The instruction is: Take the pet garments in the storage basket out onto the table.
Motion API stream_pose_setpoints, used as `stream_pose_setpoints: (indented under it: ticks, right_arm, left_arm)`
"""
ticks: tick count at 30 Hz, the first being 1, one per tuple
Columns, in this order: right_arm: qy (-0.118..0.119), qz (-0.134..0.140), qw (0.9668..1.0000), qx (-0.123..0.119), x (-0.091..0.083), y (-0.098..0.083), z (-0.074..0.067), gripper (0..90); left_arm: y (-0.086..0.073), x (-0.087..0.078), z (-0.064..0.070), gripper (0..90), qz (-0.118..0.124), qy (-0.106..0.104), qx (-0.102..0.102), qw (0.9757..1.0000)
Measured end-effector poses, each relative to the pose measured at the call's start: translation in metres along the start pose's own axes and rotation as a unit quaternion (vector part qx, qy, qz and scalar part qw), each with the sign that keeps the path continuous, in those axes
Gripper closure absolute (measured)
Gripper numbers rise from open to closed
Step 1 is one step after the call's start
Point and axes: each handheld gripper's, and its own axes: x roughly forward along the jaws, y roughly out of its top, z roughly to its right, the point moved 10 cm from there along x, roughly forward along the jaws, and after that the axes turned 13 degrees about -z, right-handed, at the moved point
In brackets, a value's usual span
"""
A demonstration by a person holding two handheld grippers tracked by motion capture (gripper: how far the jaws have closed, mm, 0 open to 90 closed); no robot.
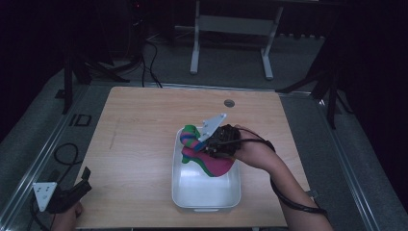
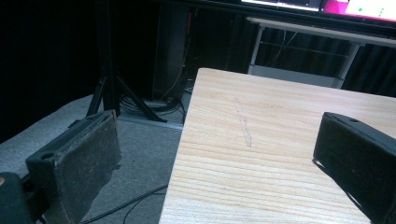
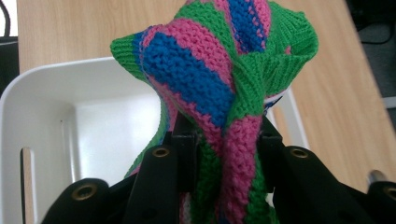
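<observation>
A knitted cloth striped pink, blue and green (image 1: 207, 156) hangs over the white bin (image 1: 185, 185) in the middle of the table. My right gripper (image 1: 211, 144) is shut on the knitted cloth (image 3: 219, 79), whose bunched top rises above the jaws while the bin's (image 3: 42, 93) inside lies below. At the table's near left corner my left gripper (image 1: 79, 185) is held open with nothing between its pads (image 2: 88, 158).
The wooden table (image 1: 139, 144) carries a small round grommet (image 1: 229, 103) near its far edge. A cable (image 1: 65, 154) lies on the grey floor at the left. Dark stands and a white frame (image 1: 231, 29) are beyond the table.
</observation>
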Motion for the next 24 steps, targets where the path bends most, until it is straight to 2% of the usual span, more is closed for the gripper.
stream_pose_setpoints:
  ticks: [3, 6, 12, 19, 24]
  right_arm:
    - [-0.006, 0.004, 1.0000, 0.006, -0.006, -0.003, 0.005, 69.4]
    - [-0.018, 0.009, 0.9995, 0.023, -0.017, -0.013, 0.017, 69.3]
    - [-0.037, 0.008, 0.9980, 0.050, -0.029, -0.036, 0.033, 69.3]
    - [-0.049, -0.006, 0.9948, 0.089, -0.037, -0.077, 0.054, 69.3]
    - [-0.059, -0.018, 0.9907, 0.121, -0.044, -0.111, 0.067, 69.3]
  left_arm:
    - [0.000, 0.000, 0.000, 1.2, 0.001, 0.000, 0.001, 1.0000]
    - [0.000, 0.000, 0.000, 1.2, -0.001, 0.000, 0.002, 1.0000]
    - [0.000, 0.000, 0.001, 1.2, 0.001, 0.002, 0.002, 1.0000]
    - [0.000, 0.000, 0.001, 1.2, 0.001, 0.003, 0.003, 1.0000]
    - [0.000, 0.000, 0.001, 1.2, 0.001, 0.002, 0.003, 1.0000]
